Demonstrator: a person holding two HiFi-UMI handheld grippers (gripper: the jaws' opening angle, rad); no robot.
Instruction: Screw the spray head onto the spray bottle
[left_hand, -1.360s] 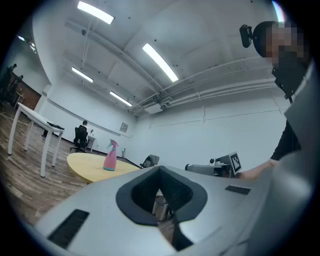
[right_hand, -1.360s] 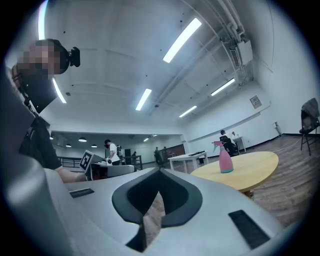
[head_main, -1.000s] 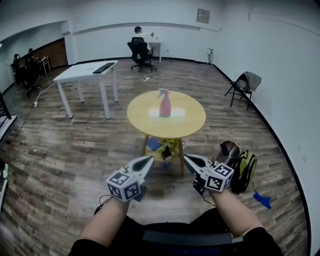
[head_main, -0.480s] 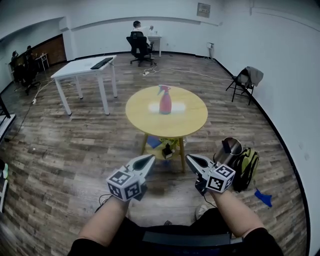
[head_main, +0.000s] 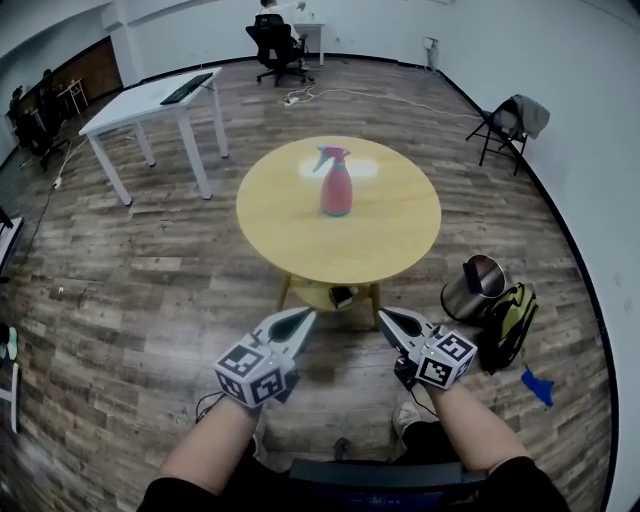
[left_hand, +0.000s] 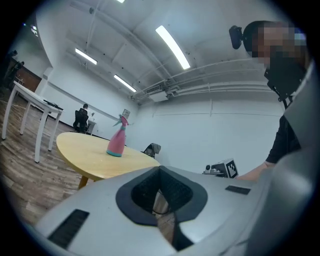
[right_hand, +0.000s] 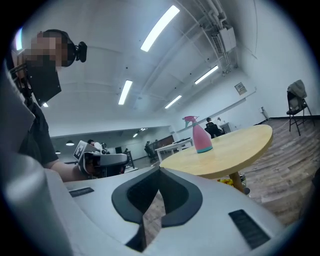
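Observation:
A pink spray bottle (head_main: 336, 186) with its spray head on top stands upright near the middle of the round yellow table (head_main: 400, 240). It also shows as the pink bottle (left_hand: 116, 142) in the left gripper view and as the pink bottle (right_hand: 201, 137) in the right gripper view. My left gripper (head_main: 305, 318) is shut and empty, held in the air short of the table's near edge. My right gripper (head_main: 386, 317) is beside it, also shut and empty. Both point toward the table and touch nothing.
A metal bin (head_main: 474, 286) and a green backpack (head_main: 510, 318) stand on the wooden floor right of the table. A white desk (head_main: 140, 105) is at the back left, a folding chair (head_main: 512, 120) at the back right. A seated person (head_main: 270, 22) is far off.
The table and bottle now sit nearer and larger in the head view, which has tipped further down. Both grippers have kept shut and hold their spots in the picture.

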